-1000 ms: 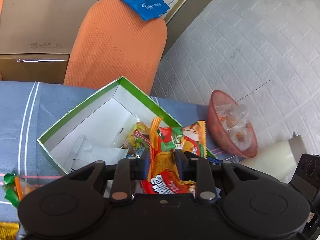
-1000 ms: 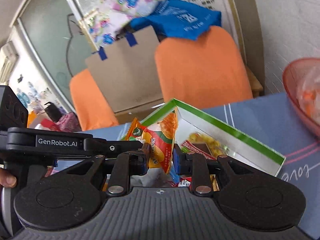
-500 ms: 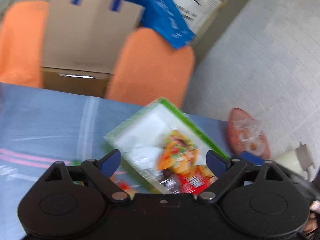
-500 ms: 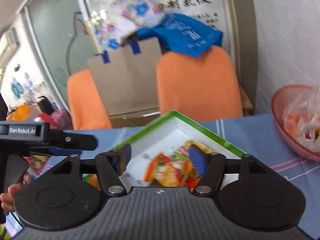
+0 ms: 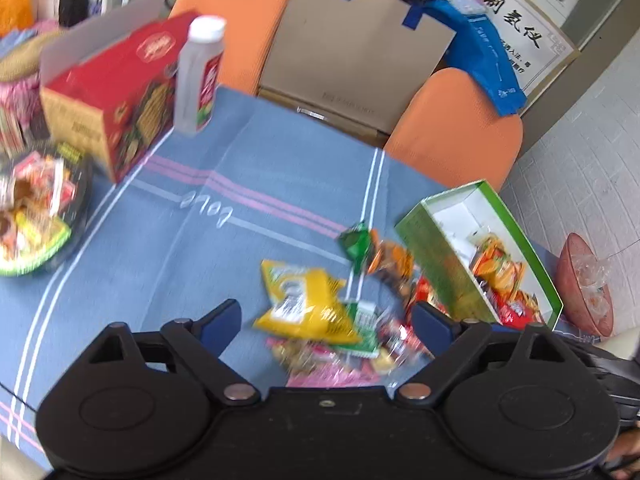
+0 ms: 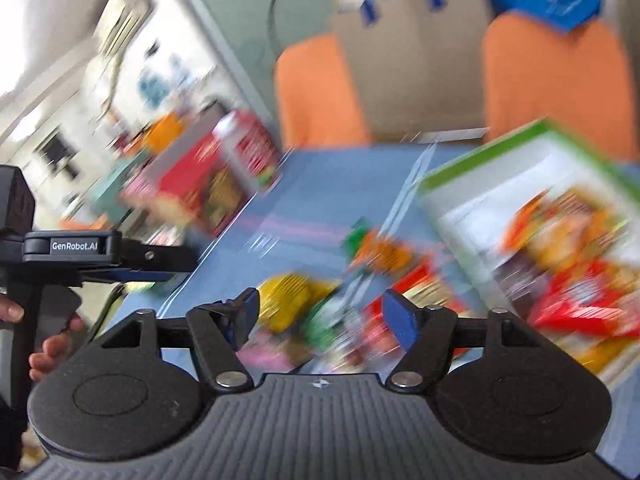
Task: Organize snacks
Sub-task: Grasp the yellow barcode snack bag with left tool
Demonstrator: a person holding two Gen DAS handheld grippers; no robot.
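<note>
Both of your grippers hang wide open and empty over the blue cloth (image 5: pixel 168 240), with loose snacks heaped in front of them. To do the next pick well, settle on one packet, and the yellow bag (image 5: pixel 308 300) looks the easiest: it lies on top, apart from the tangle. Bring the left gripper (image 5: pixel 326 316) down square over it and close on its body, not a crinkled corner. The bag lies just beyond and between the left fingertips; in the blurred right view it sits near the right gripper (image 6: pixel 320 312), slightly left. The green box (image 5: pixel 436 256), already holding packets, stands just right of the pile.
</note>
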